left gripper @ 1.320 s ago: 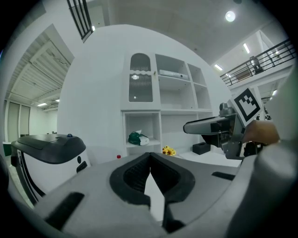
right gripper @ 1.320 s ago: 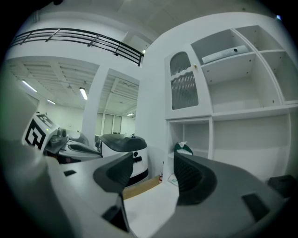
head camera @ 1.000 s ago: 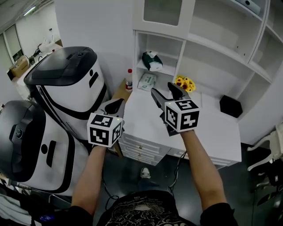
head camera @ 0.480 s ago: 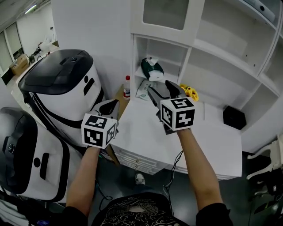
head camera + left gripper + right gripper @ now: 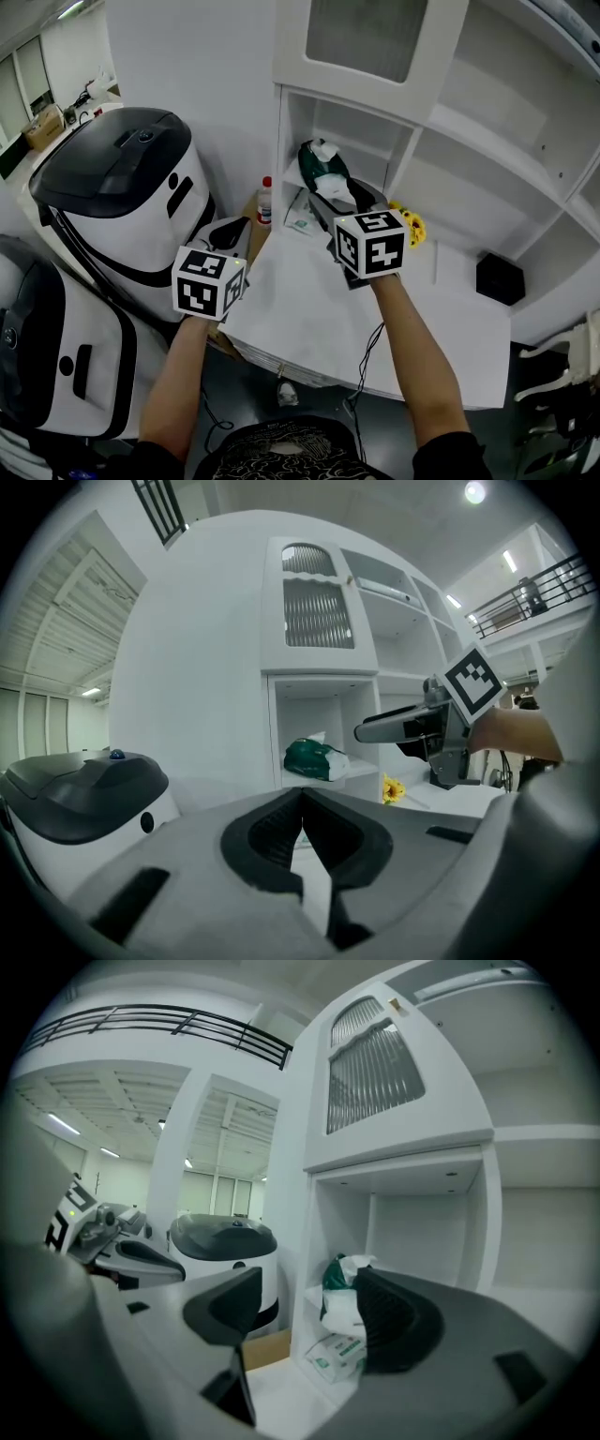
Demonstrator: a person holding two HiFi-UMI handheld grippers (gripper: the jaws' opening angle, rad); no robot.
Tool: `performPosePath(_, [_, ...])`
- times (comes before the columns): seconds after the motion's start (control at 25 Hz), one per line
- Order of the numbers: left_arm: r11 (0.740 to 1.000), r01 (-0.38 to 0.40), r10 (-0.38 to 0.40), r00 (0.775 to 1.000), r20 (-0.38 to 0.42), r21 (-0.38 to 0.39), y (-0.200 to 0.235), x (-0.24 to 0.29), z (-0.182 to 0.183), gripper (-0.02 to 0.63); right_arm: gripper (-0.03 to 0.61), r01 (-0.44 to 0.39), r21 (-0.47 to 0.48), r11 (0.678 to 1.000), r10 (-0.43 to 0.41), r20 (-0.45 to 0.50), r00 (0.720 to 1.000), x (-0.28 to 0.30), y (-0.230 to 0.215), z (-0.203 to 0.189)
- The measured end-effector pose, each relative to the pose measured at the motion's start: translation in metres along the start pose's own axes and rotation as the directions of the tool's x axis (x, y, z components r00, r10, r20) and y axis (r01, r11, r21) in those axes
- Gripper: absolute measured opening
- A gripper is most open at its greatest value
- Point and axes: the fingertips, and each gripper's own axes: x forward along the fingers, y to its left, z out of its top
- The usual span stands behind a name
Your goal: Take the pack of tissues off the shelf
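Observation:
A green and white pack of tissues (image 5: pixel 321 161) lies on the small shelf (image 5: pixel 298 180) inside the white cabinet; it also shows in the left gripper view (image 5: pixel 314 759) and the right gripper view (image 5: pixel 339 1296). My right gripper (image 5: pixel 344 195) is raised just in front of that compartment, and its jaws are opening. The pack appears between the jaws (image 5: pixel 305 1288) but lies farther back, untouched. My left gripper (image 5: pixel 231 231) hangs lower at the desk's left edge, with its jaws (image 5: pixel 302 797) together and nothing in them.
A flat white pack (image 5: pixel 302 213) lies under the shelf on the white desk (image 5: pixel 300 319). Yellow flowers (image 5: pixel 411 223), a red-capped bottle (image 5: pixel 265 197) and a black box (image 5: pixel 494 278) are nearby. Large white and black machines (image 5: pixel 112 187) stand to the left.
The right gripper has risen and moved forward to the shelf compartment, with its jaws now right before the tissue pack. The view has come nearer the cabinet. The left gripper has kept low.

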Motion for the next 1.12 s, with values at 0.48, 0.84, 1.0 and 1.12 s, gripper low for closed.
performPosePath(0.48, [1.0, -0.03, 0.03, 1.0, -0.007, -0.005, 0.025, 0.041, 0.0, 0.009, 0.332, -0.046, -0.036, 0.998, 0.043, -0.076, 0.996, 0.058, -0.022, -0.012])
performPosePath(0.84, [0.999, -0.042, 0.042, 0.999, -0.003, -0.012, 0.039, 0.06, 0.0, 0.009, 0.355, -0.048, -0.048, 0.998, 0.042, -0.131, 0.991, 0.091, -0.036, -0.026])
performPosePath(1.0, [0.998, -0.054, 0.054, 0.999, -0.008, -0.019, 0.048, 0.064, -0.003, 0.009, 0.362, -0.057, -0.051, 0.997, 0.048, -0.16, 0.986, 0.104, -0.036, -0.036])
performPosePath(1.12, [0.998, -0.058, 0.058, 0.998, -0.016, -0.032, 0.052, 0.067, -0.007, 0.009, 0.362, -0.052, -0.051, 0.997, 0.042, -0.178, 0.983, 0.11, -0.038, -0.041])
